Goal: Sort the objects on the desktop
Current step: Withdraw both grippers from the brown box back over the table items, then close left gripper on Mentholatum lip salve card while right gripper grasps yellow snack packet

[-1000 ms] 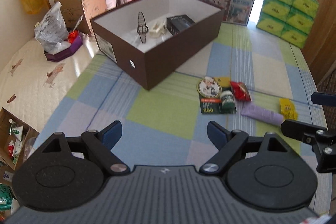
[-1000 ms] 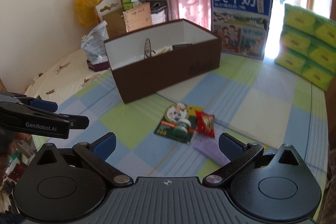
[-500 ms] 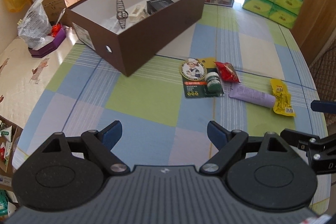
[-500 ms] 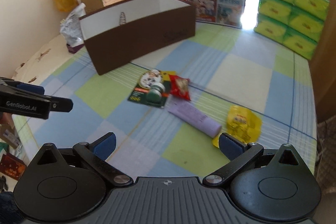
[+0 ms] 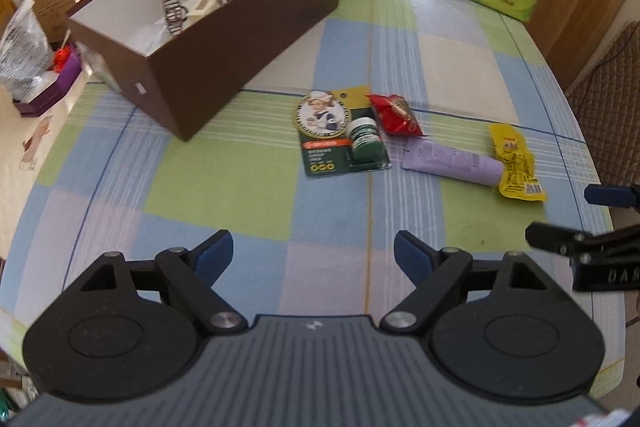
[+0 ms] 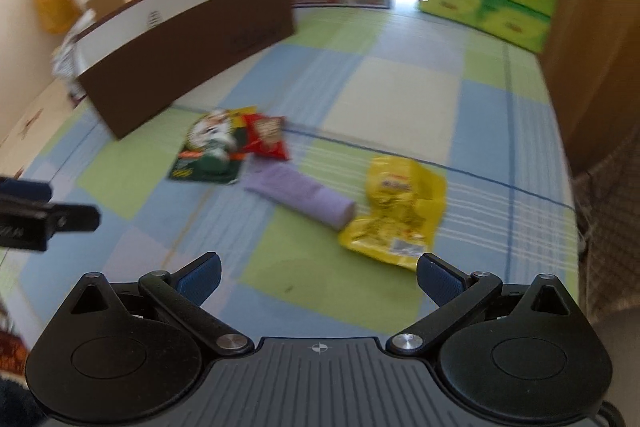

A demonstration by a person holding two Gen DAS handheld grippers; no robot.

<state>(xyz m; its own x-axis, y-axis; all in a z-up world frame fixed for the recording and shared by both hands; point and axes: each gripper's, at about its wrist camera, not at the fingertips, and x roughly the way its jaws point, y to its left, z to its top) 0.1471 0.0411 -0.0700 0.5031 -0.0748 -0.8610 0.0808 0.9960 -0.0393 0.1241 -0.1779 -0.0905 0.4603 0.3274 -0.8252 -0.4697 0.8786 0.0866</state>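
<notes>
Left gripper hangs over the checked tablecloth, jaws spread wide, nothing between them. Ahead of it, slightly right: green card pack with a small jar on it, red packet touching its right edge, purple tube next, yellow packet at the tube's far end. Brown box sits further ahead to the left, a few items inside.

Right gripper also released and empty, view blurred. Yellow packet lies just ahead of its right finger, purple tube ahead at centre, red packet and green card pack beyond, brown box far ahead left.
</notes>
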